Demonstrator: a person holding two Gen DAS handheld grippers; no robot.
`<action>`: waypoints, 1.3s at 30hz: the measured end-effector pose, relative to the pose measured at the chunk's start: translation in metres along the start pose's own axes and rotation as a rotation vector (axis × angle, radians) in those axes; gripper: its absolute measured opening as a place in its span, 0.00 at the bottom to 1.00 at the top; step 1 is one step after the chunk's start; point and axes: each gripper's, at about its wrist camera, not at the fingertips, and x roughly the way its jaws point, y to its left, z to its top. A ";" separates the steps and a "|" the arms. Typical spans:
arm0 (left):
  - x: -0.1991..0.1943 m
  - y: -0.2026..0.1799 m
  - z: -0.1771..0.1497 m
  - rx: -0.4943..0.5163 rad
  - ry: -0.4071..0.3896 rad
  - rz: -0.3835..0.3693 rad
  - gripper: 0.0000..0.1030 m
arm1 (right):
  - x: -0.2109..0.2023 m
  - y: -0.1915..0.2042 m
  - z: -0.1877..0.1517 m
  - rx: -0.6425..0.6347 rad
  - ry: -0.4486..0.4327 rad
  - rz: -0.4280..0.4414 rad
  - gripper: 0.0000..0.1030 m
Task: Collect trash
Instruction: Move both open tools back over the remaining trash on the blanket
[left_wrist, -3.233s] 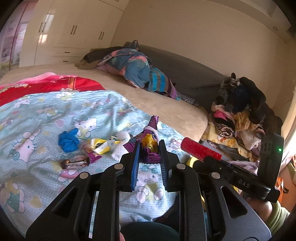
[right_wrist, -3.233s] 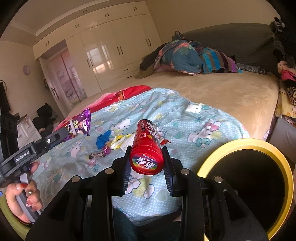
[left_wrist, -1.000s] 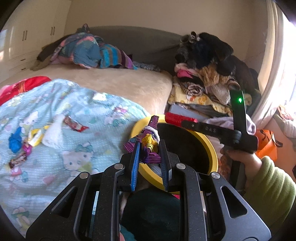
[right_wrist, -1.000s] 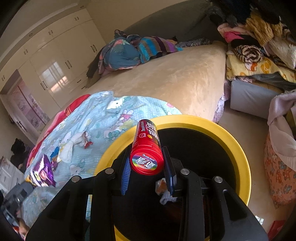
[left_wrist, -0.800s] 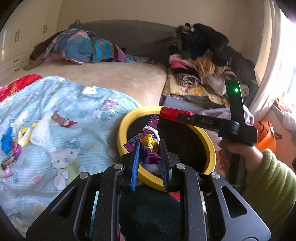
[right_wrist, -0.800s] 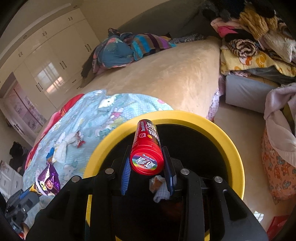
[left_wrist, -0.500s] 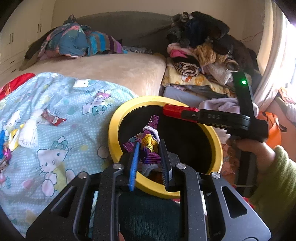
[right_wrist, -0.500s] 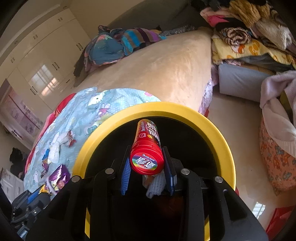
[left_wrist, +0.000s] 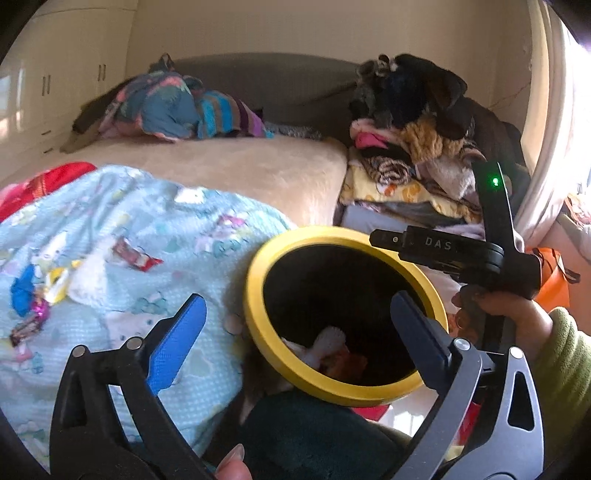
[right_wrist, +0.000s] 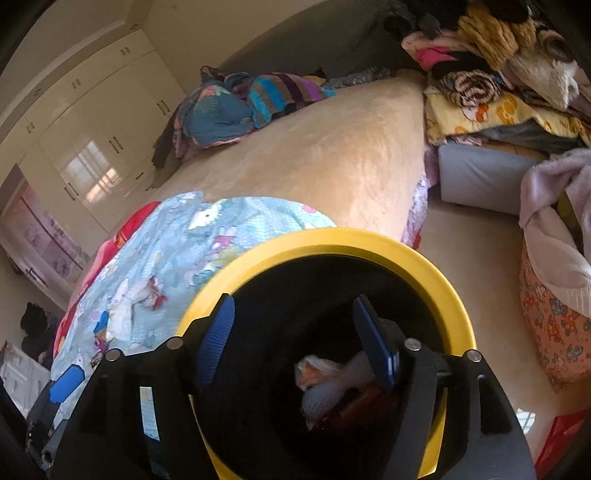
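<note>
Left gripper: jaws wide apart, empty, nearer the wrappers.
Right gripper: jaws parted, empty, over bin.
Wrappers: left of bin, on bed.

yellow-rimmed bin beside bed; wrappers on blanket
</note>
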 end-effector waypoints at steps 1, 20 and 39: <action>-0.003 0.002 0.001 -0.002 -0.008 0.007 0.89 | -0.001 0.004 0.002 -0.008 -0.004 0.006 0.66; -0.058 0.064 0.011 -0.144 -0.125 0.149 0.89 | -0.025 0.088 -0.001 -0.176 -0.087 0.100 0.81; -0.095 0.121 0.004 -0.237 -0.201 0.298 0.89 | -0.032 0.134 -0.018 -0.269 -0.129 0.166 0.83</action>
